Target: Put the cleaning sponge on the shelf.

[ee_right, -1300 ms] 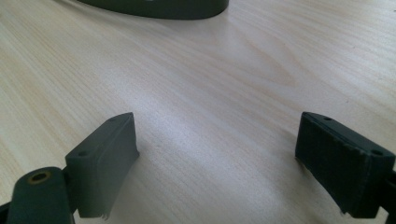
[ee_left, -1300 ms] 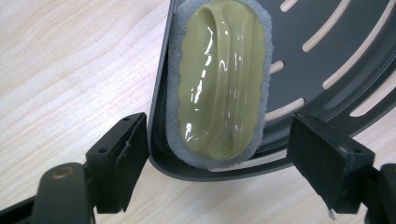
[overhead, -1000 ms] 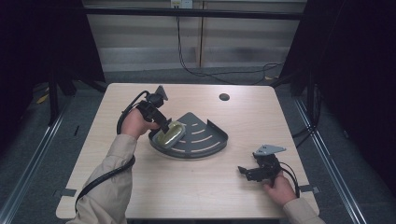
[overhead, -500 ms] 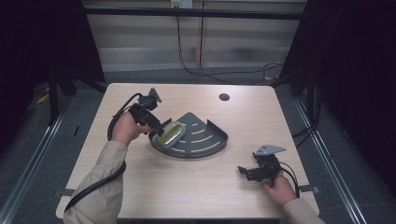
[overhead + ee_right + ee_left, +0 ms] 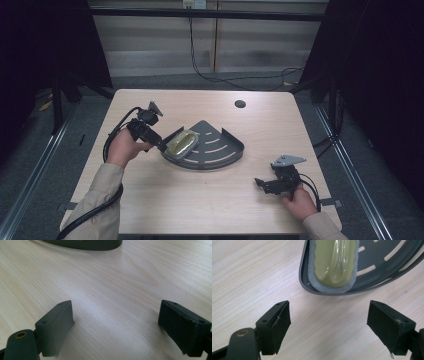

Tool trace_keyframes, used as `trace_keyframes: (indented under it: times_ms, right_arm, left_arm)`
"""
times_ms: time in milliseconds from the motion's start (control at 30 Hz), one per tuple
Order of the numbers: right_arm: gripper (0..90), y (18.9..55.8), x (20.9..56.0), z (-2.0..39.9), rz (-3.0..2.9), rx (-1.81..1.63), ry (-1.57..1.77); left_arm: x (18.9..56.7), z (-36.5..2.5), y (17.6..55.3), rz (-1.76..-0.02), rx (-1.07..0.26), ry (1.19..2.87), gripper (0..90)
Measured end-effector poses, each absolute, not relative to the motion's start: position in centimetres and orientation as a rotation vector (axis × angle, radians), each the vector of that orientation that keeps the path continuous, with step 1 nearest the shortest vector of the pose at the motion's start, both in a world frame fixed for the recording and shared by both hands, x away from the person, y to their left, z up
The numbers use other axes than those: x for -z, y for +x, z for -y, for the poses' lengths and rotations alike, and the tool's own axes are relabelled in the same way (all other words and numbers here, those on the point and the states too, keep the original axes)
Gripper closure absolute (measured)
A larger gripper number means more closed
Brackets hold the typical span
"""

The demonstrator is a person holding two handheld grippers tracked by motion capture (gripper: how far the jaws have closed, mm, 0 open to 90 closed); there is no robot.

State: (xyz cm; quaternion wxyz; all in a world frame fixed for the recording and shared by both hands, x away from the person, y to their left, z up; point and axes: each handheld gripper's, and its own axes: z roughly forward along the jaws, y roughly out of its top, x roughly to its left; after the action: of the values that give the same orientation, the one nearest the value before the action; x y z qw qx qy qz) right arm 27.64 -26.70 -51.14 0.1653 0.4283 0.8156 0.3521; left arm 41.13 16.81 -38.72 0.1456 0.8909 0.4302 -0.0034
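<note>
High view: pale wood-grain table (image 5: 200,200), dark grey quarter-round slotted plastic tray (image 5: 220,150) near centre. A yellow-green sponge (image 5: 181,142) with a grey foam rim, wrapped in glossy film, lies at the tray's left corner. Left gripper (image 5: 161,145) sits just beside that corner, jaws spread wide, nothing between them, only bare table there in the left gripper view. Right gripper (image 5: 258,182) rests well apart at the table's right front, jaws also wide open and empty.
</note>
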Motion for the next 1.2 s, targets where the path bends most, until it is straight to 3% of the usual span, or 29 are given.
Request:
trace_keyframes:
  times_ms: [1200]
  right_arm:
    - [12.3,27.6,51.1,26.7,-2.324,-1.003,1.221]
  left_arm:
    - [44.3,-23.1,35.7,-1.237,0.037,2.471,19.0]
